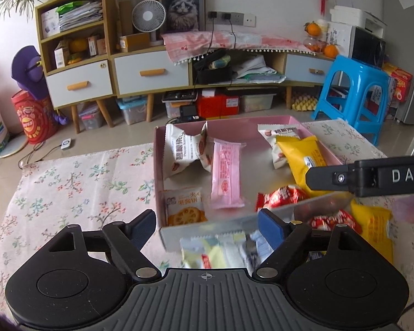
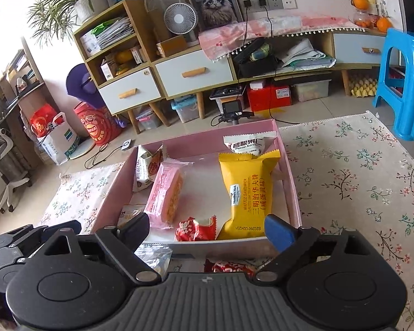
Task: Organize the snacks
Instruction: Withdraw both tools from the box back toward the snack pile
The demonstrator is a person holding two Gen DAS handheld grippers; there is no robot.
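Both tools spread wide, empty: left tool (image 1: 207,227), right tool (image 2: 207,230), above pink box (image 2: 229,245).

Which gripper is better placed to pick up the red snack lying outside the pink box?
Probably the right gripper: open, with the red snack just under it, before the pink box.
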